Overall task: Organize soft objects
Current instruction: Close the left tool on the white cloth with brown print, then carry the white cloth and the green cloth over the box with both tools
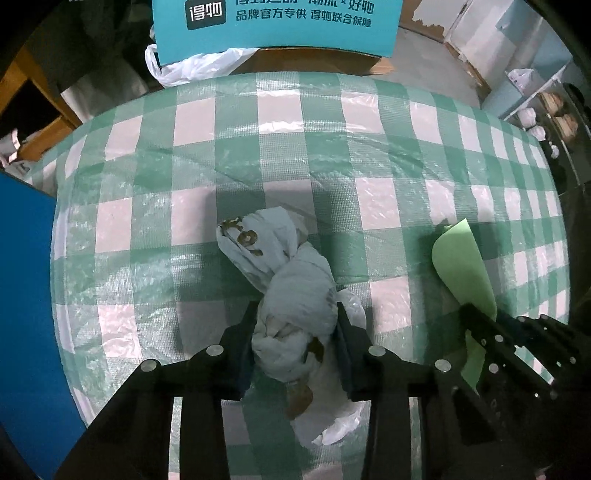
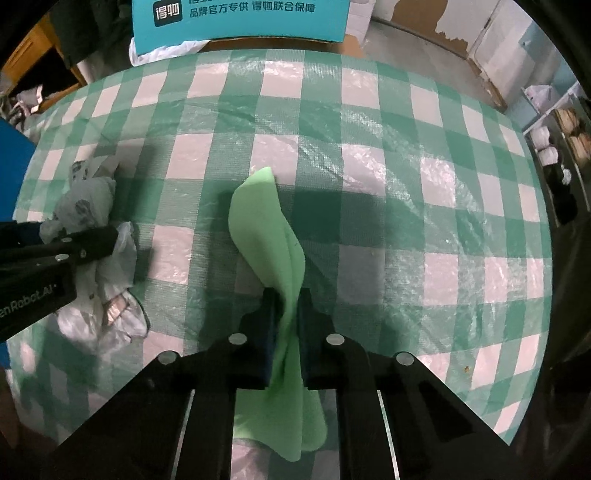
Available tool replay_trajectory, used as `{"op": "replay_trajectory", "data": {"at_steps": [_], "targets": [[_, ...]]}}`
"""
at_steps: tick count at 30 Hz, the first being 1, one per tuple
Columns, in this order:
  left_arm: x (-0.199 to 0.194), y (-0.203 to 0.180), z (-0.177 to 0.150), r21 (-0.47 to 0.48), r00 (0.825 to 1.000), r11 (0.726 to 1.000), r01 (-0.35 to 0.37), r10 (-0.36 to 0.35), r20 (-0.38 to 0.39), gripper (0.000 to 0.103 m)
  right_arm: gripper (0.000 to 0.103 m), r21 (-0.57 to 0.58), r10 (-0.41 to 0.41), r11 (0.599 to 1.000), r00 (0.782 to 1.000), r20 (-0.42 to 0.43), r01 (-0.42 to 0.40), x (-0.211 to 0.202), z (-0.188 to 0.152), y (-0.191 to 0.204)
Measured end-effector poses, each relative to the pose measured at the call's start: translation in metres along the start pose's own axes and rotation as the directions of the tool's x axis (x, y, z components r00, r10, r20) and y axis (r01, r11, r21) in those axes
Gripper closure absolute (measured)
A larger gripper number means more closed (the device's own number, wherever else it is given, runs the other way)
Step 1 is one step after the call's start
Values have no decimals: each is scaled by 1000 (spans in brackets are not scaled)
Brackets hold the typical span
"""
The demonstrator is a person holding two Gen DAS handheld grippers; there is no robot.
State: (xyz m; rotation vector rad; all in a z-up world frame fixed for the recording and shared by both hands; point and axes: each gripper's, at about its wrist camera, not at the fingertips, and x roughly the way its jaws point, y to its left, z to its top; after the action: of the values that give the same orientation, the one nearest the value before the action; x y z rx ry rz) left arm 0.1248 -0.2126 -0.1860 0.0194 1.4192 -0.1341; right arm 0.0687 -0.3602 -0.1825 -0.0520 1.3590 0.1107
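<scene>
A crumpled white plastic bag (image 1: 291,295) with brown print lies on the green-and-white checked tablecloth (image 1: 258,155). My left gripper (image 1: 295,325) is shut on the bag's middle, pads pressing both sides. A light green foam sheet (image 2: 266,229) stands curled on the cloth; my right gripper (image 2: 288,314) is shut on its lower part, pinching it thin. In the left wrist view the green sheet (image 1: 461,262) and the right gripper (image 1: 480,325) show at the right. In the right wrist view the white bag (image 2: 88,206) and the left gripper (image 2: 92,243) show at the left.
A teal box with white lettering (image 1: 277,26) stands beyond the table's far edge, with a white plastic bag (image 1: 192,66) beside it. A blue panel (image 1: 26,295) is at the left. Shelves with small items (image 1: 546,122) stand at the right.
</scene>
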Motion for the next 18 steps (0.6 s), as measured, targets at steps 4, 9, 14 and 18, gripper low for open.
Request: {"op": "replay_trajectory", "data": {"at_steps": [4,9,14,18], "targets": [[-8,10,-6,16,1000,1000,-1,1,12,68,96,22,33,999,999,-4,-32,-6,1,-2],[-18,10,-13,49,999,999,-19,17,38,68,96,17,45,999,999,23,-46,-23,6,0],[-36,6,-26,94,996,994,-58,51,78,68,96,5,57,998,997,54,-58,-45,10,2],[-52,7,-33,124,990,988,-94,80,116,68,96,-8,66,998,995,78,-66,-59,9,11]]}}
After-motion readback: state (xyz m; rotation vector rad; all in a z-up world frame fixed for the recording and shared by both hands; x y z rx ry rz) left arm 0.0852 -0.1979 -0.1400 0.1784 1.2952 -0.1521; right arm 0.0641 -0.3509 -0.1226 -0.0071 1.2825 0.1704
